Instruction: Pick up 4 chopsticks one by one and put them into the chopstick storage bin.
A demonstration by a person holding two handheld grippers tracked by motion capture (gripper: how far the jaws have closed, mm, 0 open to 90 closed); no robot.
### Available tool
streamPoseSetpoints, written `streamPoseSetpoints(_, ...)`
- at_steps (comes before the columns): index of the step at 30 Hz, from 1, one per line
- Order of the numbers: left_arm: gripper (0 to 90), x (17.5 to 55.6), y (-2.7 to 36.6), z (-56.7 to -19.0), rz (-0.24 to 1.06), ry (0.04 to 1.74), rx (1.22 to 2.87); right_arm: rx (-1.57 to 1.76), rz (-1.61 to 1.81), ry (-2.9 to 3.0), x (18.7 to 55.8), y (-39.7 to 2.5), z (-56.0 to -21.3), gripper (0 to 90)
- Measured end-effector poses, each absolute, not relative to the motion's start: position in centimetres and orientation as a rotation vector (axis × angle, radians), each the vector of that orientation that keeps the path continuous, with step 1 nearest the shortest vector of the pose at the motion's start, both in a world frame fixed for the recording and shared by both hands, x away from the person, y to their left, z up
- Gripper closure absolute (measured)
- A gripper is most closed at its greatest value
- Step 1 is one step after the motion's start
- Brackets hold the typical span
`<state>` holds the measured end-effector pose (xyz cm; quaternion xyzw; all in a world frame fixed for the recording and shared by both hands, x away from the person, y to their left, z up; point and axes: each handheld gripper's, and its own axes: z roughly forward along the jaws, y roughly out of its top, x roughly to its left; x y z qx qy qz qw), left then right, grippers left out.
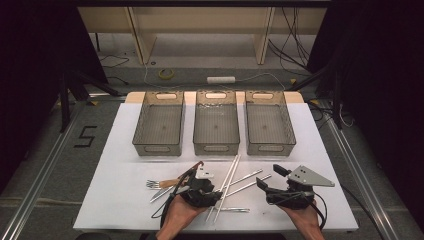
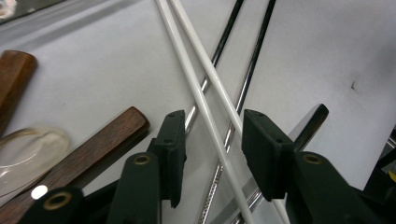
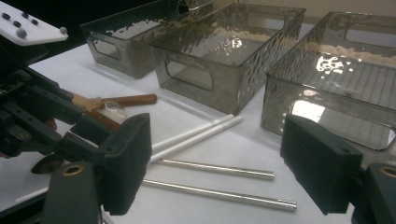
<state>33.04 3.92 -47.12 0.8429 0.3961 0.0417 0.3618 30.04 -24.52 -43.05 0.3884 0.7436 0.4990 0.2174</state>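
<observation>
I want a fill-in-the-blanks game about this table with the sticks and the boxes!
1. At the back of the table stand ____ see-through bins in a row.
2. The left gripper has its jaws open around two ____ chopsticks.
3. Under those lie two shiny ____ chopsticks.
4. The right gripper is open and holds ____.

Missing words: three; white; metal; nothing

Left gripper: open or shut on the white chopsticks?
Open. In the left gripper view, the left gripper has its jaws apart on either side of the white chopsticks, which lie flat on the table, with gaps showing.
</observation>
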Motion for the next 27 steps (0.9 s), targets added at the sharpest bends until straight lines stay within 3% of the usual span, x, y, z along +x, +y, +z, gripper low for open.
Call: streamPoseSetpoints(27, 74.2, 33.56, 3.28, -48.15, 0.132, 1.031, 2.214, 1.054, 1.383, 2.068, 29.89, -24.51, -42.87, 26.5)
